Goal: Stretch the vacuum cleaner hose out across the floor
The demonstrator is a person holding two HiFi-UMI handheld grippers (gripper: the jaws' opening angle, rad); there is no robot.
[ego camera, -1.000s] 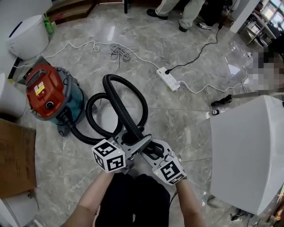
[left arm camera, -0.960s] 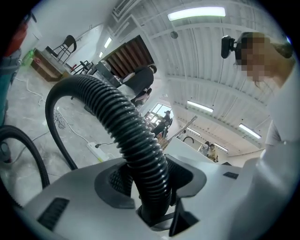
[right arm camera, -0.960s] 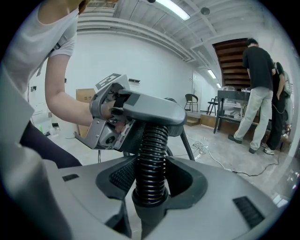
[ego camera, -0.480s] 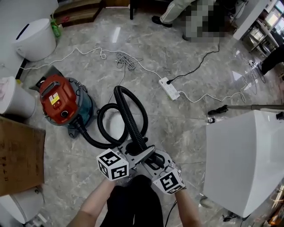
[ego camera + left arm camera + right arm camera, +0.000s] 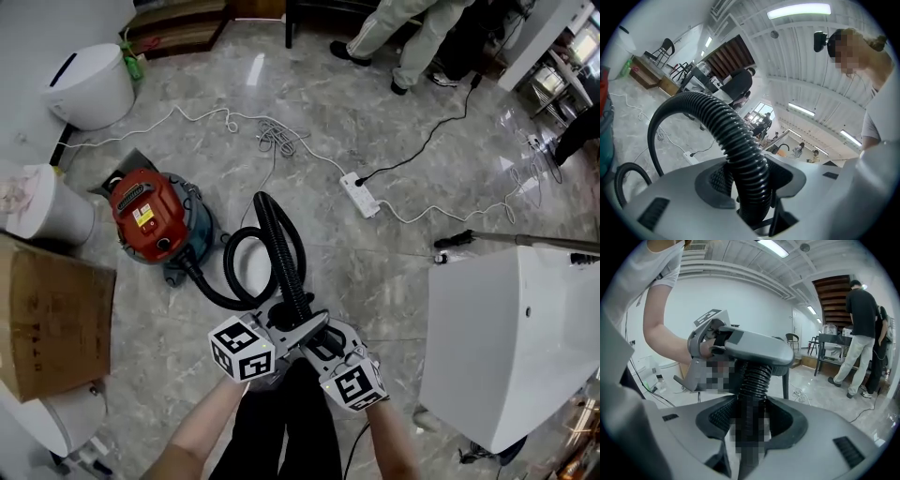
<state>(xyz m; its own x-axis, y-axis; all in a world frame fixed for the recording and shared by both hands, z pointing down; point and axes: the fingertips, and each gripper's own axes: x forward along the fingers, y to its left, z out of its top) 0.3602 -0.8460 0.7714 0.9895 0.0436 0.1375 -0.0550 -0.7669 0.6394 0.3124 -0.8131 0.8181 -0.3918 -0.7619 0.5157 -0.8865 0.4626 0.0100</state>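
A red and teal vacuum cleaner (image 5: pixel 150 220) stands on the marble floor at the left. Its black ribbed hose (image 5: pixel 277 246) leaves the body, curls in one loop and rises steeply to my hands. My left gripper (image 5: pixel 298 323) and right gripper (image 5: pixel 323 339) meet on the hose's upper end, each shut on it from opposite sides. In the left gripper view the hose (image 5: pixel 740 150) passes between the jaws of the left gripper (image 5: pixel 750 190) and arches away. The right gripper view has the hose (image 5: pixel 755 378) clamped in the right gripper (image 5: pixel 750 425), with the left gripper (image 5: pixel 740 345) just above.
A white power strip (image 5: pixel 361 194) and its cords lie beyond the hose. A large white cabinet (image 5: pixel 516 337) stands at the right, a cardboard box (image 5: pixel 47 319) and white bins (image 5: pixel 94 84) at the left. A black wand (image 5: pixel 506 239) lies on the floor. People stand at the far side (image 5: pixel 403 37).
Both grippers have risen together with the hose end. The floor now looks farther off, and the hose loop has drawn smaller and taller. The vacuum cleaner has stayed put.
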